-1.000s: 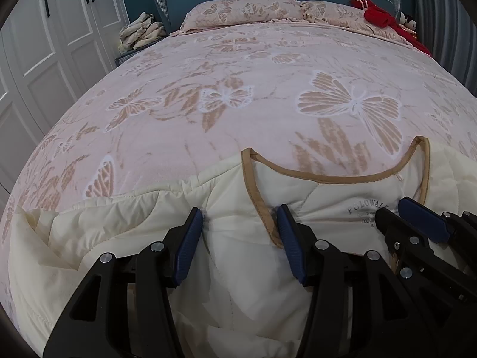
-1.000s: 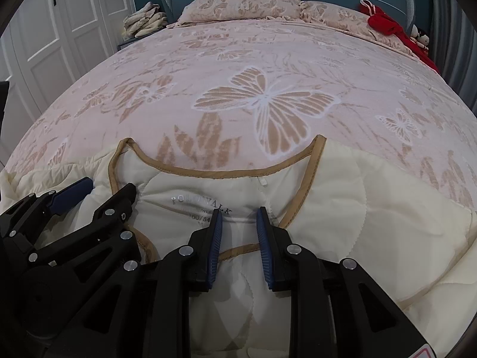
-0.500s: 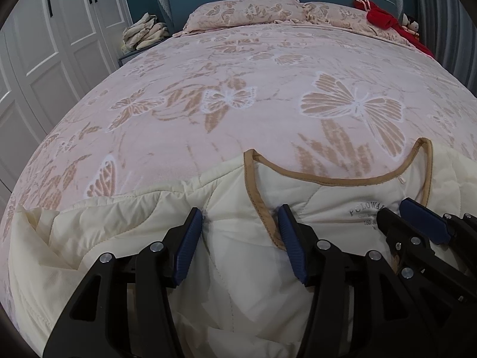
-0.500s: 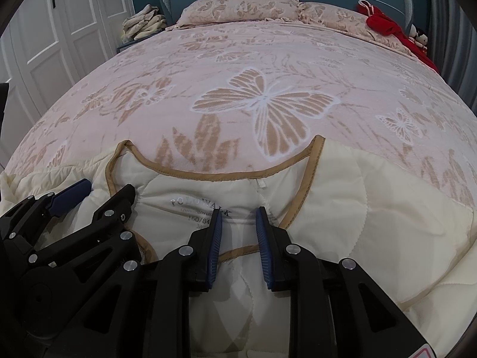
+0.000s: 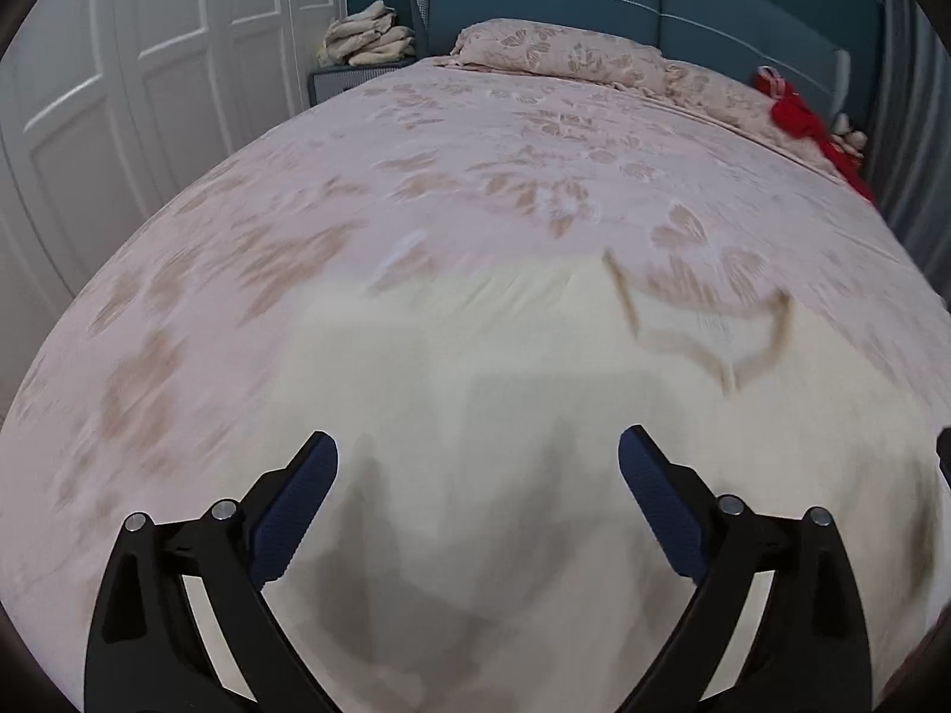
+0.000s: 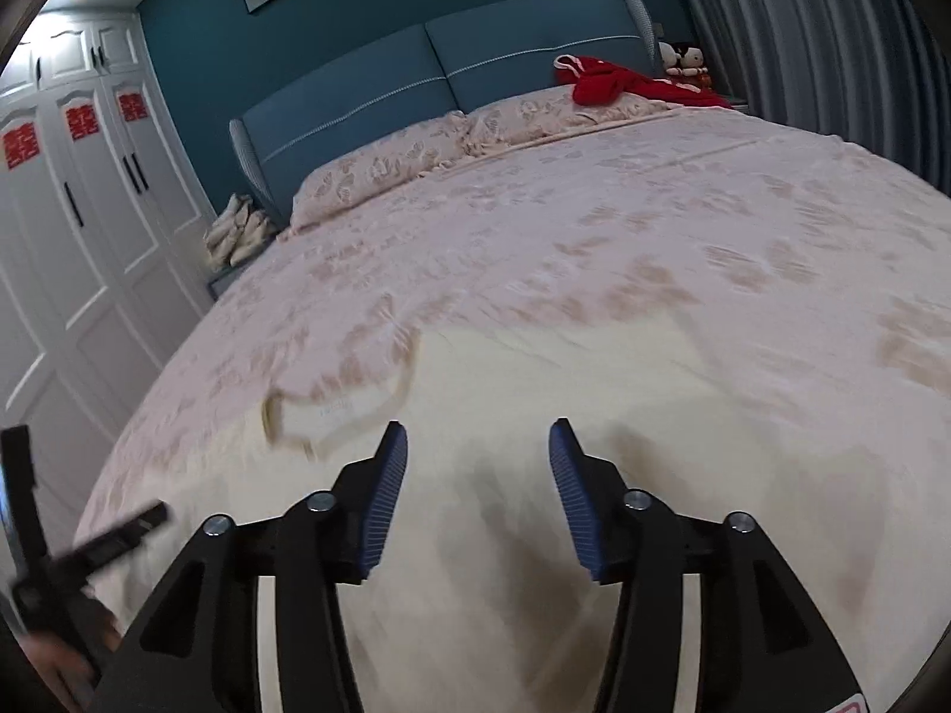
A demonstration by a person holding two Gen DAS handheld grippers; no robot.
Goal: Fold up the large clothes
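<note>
I've let go on both sides: my left claw (image 5: 478,457) has just sprung wide and my right claw (image 6: 478,445) has just opened partway, nothing between the pads of either. The cream quilted jacket (image 5: 505,392) lies spread on the butterfly bedspread (image 5: 416,178), tan-trimmed collar (image 6: 333,410) toward the pillows. I judge the neckline is laid flat so I can reach for a sleeve or side to fold next.

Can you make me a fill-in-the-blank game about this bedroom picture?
1. The cream jacket lies on the ____.
2. The bedspread has a pattern of ____.
3. The clothing up by the pillows is coloured ____.
4. The left gripper has its jaws ____.

Missing words: bed; butterflies; red; open
</note>
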